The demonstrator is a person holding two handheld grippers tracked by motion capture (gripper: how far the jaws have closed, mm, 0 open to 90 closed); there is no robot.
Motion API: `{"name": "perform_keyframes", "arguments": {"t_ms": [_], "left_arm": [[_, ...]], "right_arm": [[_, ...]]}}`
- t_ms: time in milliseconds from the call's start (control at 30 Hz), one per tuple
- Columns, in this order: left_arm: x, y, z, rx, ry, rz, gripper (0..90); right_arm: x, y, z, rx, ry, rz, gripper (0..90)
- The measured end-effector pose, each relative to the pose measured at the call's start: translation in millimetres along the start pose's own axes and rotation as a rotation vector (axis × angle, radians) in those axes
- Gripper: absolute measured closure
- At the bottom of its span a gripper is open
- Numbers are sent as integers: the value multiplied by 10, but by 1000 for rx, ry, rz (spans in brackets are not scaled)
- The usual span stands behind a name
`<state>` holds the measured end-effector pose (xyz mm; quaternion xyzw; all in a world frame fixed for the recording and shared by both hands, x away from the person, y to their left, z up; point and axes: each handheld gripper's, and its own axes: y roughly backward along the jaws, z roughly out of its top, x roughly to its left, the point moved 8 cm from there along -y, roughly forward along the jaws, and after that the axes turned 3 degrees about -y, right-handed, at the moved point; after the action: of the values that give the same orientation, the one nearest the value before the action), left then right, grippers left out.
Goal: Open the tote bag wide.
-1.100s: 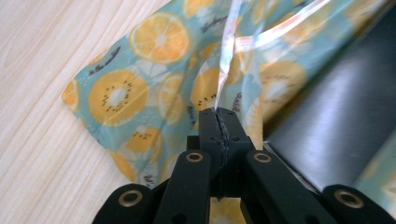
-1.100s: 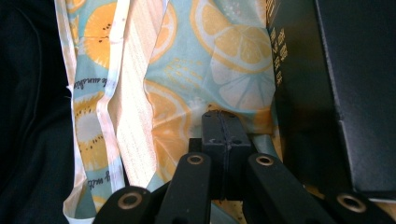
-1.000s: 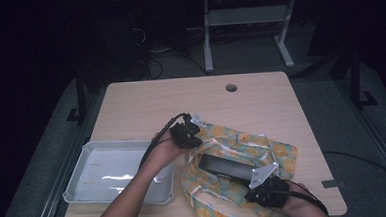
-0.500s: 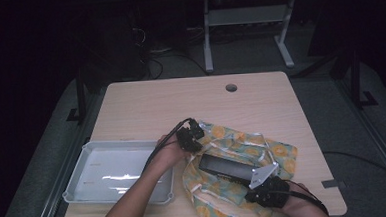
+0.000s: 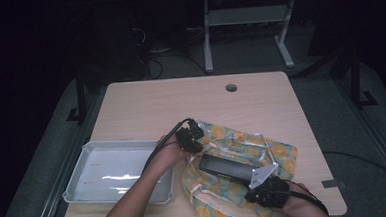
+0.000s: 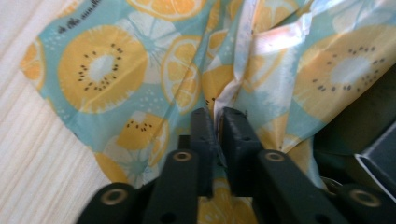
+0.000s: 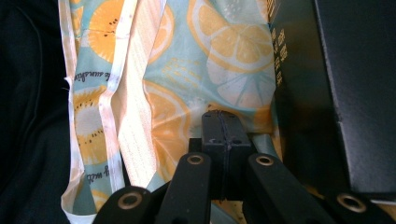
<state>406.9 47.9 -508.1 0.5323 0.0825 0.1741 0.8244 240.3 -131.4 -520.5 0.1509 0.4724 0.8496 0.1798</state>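
A teal bag (image 5: 243, 145) printed with orange and kiwi slices lies crumpled on the wooden table (image 5: 180, 99). A long dark box (image 5: 224, 168) lies in its mouth. My left gripper (image 5: 201, 133) is at the bag's upper left edge. Its jaws have just been opening and stand a narrow gap apart (image 6: 217, 123), with a fold of the bag (image 6: 140, 79) running into the gap. My right gripper (image 5: 249, 195) is at the bag's near rim, with its jaws (image 7: 224, 119) shut on the cloth (image 7: 224, 51). The box (image 7: 355, 93) lies just to its right.
A grey plastic tray (image 5: 83, 159) sits at the table's near left, close to my left forearm. A round cable hole (image 5: 231, 88) is near the far edge. Dark floor, cables and a desk frame lie beyond the table.
My left gripper has edged slightly to the right at the bag's corner. The right gripper, the box and the tray have stayed where they were.
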Motion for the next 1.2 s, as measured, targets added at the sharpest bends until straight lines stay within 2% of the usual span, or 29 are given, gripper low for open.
{"name": "perform_keyframes", "arguments": {"t_ms": [100,233,467,533,767,800,967,1133,1200], "left_arm": [[12,78,30,-47,27,-3,765],[24,218,70,-105,53,-35,728],[-6,441,123,-159,44,-66,642],[-27,493,144,-186,61,-75,623],[-71,688,156,-228,48,-104,552],[-96,708,170,-244,65,-112,539],[-141,817,163,-259,36,-112,511],[-204,932,107,-285,39,-112,481],[-222,981,69,-294,37,-108,473]], "right_arm": [[1,-2,3,-2,3,-1,895],[5,0,2,4,4,-4,895],[8,-1,5,1,0,-2,895],[4,-1,4,2,3,-3,895],[12,0,4,3,-2,0,895],[14,1,3,4,-4,0,895],[23,2,3,10,-5,2,894],[43,-2,11,20,10,-4,894],[46,10,22,10,10,10,883]]}}
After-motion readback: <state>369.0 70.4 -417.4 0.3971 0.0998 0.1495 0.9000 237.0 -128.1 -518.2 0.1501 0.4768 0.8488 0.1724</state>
